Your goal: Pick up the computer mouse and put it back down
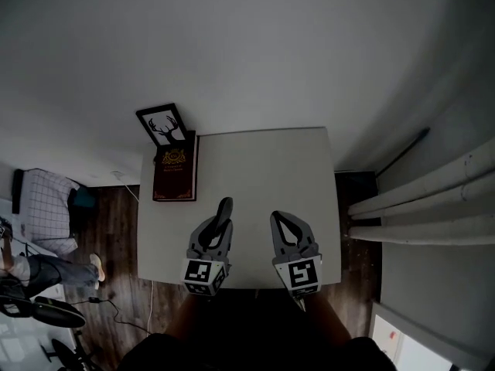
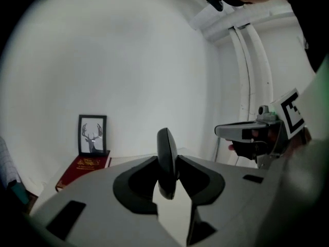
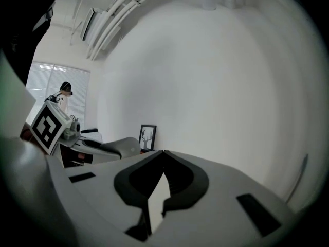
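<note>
The dark computer mouse [image 1: 225, 209] stands on edge between the jaws of my left gripper [image 1: 219, 230], above the near part of the white table [image 1: 255, 157]. In the left gripper view the mouse [image 2: 166, 143] is a thin upright blade, with both pads of the left gripper [image 2: 167, 162] pressed against its sides. My right gripper [image 1: 276, 216] hovers just to the right of it, jaws shut with nothing between them. In the right gripper view its tips [image 3: 163, 153] meet, and the mouse [image 3: 121, 147] shows side-on at the left.
A dark red book [image 1: 175, 175] lies at the table's far left corner, and a framed deer picture [image 1: 164, 126] leans on the wall behind it. White pipes [image 1: 421, 207] run along the right. A person [image 1: 42, 207] is on the wooden floor at the left.
</note>
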Available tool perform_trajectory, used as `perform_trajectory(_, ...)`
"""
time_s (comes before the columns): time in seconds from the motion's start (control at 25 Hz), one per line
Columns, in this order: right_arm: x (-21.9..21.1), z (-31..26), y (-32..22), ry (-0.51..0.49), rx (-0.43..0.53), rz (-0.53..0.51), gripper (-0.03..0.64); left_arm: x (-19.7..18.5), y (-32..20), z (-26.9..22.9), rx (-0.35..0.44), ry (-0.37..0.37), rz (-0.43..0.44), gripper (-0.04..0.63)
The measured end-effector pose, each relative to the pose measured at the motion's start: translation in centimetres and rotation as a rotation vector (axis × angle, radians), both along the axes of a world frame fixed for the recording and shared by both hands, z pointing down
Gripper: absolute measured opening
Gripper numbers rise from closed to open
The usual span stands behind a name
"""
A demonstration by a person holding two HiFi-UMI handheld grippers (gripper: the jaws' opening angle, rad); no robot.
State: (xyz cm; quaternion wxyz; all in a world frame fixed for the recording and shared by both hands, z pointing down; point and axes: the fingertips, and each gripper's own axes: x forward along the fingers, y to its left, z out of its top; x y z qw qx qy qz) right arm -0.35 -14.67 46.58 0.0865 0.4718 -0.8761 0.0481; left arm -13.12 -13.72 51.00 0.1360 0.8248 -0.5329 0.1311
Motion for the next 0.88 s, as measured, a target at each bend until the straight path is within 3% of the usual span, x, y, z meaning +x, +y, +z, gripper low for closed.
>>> perform_trajectory(0.2, 0.1, 1.0, -1.6, -0.004, -0.036, 0.023, 0.02, 1.3, -2.9, 5.2, -0.124, -0.009, 0.105, 0.117)
perform_trajectory(0.4, 1.0, 2.9, -1.6, 0.027, -0.054, 0.045, 0.02, 2.0, -5.6, 9.2, -0.147, -0.088, 0.168, 0.117)
perform_trajectory(0.88, 3.4, 4.0, -1.3, 0.038, -0.096, 0.108, 0.02, 4.6, -8.8, 14.3, -0.2, -0.173, 0.263, 0.117)
